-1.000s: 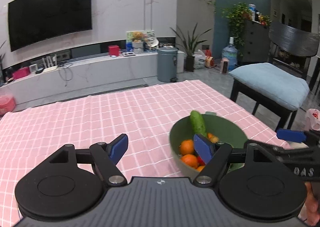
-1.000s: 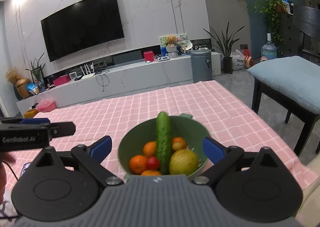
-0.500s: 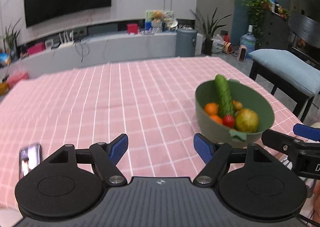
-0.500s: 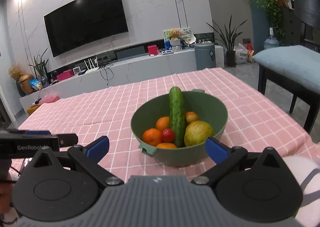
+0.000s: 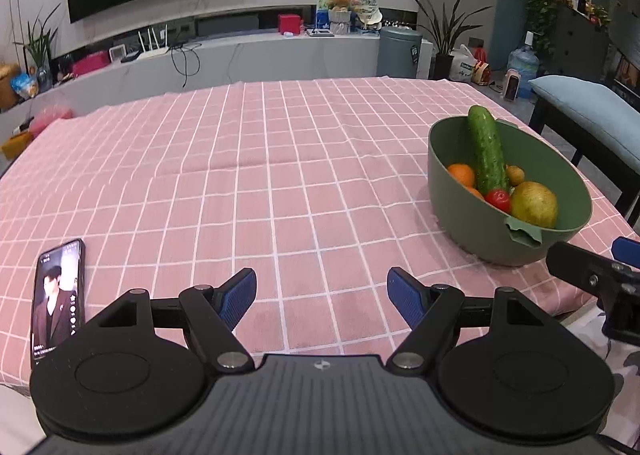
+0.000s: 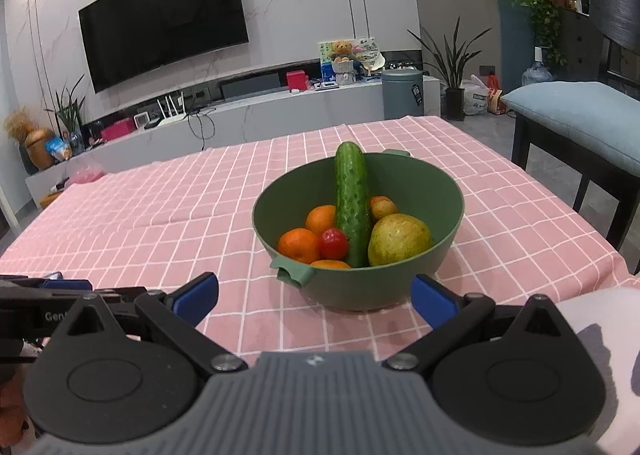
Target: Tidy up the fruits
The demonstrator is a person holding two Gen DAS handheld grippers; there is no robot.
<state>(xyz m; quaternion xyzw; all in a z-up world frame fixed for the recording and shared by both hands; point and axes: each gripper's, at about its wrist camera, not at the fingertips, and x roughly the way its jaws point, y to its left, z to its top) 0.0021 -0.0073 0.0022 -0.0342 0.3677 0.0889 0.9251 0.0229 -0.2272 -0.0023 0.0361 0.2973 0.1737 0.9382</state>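
A green bowl (image 6: pixel 436 191) stands on the pink checked tablecloth (image 6: pixel 160 223), also at the right in the left wrist view (image 5: pixel 460 223). It holds a cucumber (image 6: pixel 352 199) leaning on the far rim, oranges (image 6: pixel 299 245), a small red tomato (image 6: pixel 333 243), a yellow-green pear (image 6: pixel 398 239) and a small brownish fruit (image 6: pixel 383 207). My right gripper (image 6: pixel 314 297) is open and empty just in front of the bowl. My left gripper (image 5: pixel 322 293) is open and empty over the cloth, left of the bowl.
A phone (image 5: pixel 58 295) with a lit screen lies near the table's front left edge. A chair with a blue cushion (image 6: pixel 576 111) stands right of the table. A TV wall and low cabinet (image 6: pixel 256 103) are behind.
Both grippers have drawn back toward the table's near edge and away from the bowl. The left one swung left, so the phone has come into its view. Both stayed open.
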